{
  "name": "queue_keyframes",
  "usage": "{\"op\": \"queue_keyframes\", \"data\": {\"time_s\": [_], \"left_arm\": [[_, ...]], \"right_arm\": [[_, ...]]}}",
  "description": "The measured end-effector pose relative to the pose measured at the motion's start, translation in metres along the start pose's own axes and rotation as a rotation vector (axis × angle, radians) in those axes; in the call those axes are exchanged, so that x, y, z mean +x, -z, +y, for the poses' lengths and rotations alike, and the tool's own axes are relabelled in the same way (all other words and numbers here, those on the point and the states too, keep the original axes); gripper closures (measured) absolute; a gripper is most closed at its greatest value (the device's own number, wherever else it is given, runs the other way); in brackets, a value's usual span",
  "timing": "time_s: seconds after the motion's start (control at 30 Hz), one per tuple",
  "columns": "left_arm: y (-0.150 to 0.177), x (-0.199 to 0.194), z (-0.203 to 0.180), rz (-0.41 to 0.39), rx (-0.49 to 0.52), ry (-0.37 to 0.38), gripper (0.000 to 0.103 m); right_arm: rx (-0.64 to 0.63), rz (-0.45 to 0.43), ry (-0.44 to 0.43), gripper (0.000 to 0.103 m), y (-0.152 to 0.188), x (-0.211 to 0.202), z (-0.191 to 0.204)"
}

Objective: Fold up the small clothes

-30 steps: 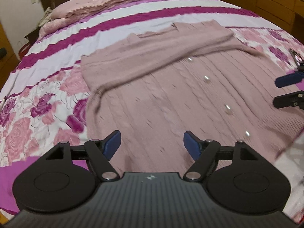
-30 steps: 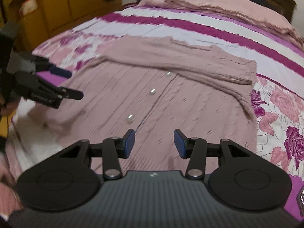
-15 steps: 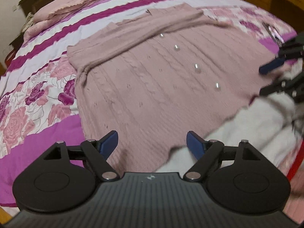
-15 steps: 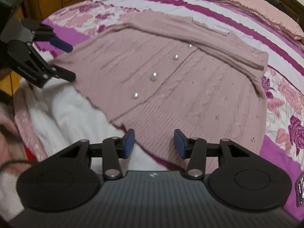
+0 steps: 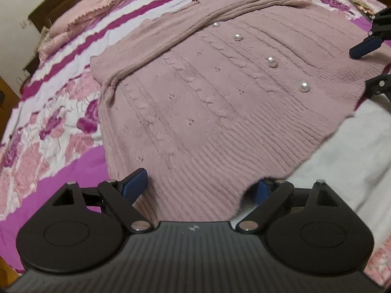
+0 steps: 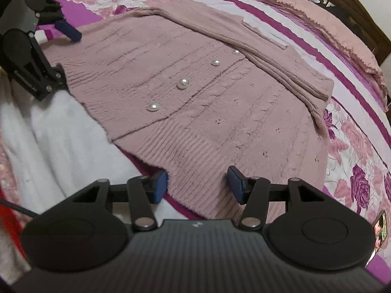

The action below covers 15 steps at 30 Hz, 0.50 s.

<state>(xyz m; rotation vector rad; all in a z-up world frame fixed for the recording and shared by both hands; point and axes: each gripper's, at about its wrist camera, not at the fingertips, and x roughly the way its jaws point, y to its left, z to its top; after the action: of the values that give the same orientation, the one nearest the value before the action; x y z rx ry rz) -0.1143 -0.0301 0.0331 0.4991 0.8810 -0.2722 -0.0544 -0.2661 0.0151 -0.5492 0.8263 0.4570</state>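
left wrist view: the left gripper points down at the near hem of a dusty pink knit cardigan that lies spread flat on the bed. its jaws stand wide and are opening; the ribbed hem lies between the blue pads and the pads do not press on it, though the right-hand pad is partly hidden by a fold of the hem. a row of pearl buttons runs up the front of the cardigan, and a folded sleeve lies across its upper part. the cardigan's near right corner hangs over a white fluffy blanket at the bed's near edge. the right gripper shows at the right edge of this view, its two fingers either side of the cardigan's corner. a pink quilt is piled at the bed's far end.

right wrist view: the right gripper hovers over the same hem near the bed's near edge. its jaws are part open and opening, with the hem's edge between the pads and no pinch on the fabric. the left gripper shows at the left, fingers spread by the cardigan's other near corner. the white blanket lies under that corner. the floral bed cover shows to the right of the cardigan.
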Motion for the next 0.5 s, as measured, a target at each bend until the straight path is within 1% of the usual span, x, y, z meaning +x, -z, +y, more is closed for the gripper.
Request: {"op": "queue_keyframes", "data": {"time_s": [0.1,0.2,0.33,0.4,0.5], "left_arm": [[0.0,0.002,0.001,-0.02,0.005,-0.048,0.012],[0.001,0.003,0.006,-0.036,-0.018,-0.078,0.012],[0.0,0.004,0.009,-0.059,-0.036,-0.085,0.013],[-0.001,0.005,0.007,-0.07,-0.033,-0.085,0.014],[-0.001,0.005,0.006,-0.082,-0.033,-0.087,0.015]], "right_arm": [[-0.014,-0.011,0.011,0.048,0.003,-0.001,-0.002],[0.014,-0.015,0.028,0.046,0.008,-0.004,-0.01],[0.044,-0.005,0.042,0.045,0.011,-0.004,-0.018],[0.018,0.013,0.03,0.045,0.011,-0.005,-0.013],[-0.08,0.014,0.01,0.045,0.011,-0.01,-0.001]]}}
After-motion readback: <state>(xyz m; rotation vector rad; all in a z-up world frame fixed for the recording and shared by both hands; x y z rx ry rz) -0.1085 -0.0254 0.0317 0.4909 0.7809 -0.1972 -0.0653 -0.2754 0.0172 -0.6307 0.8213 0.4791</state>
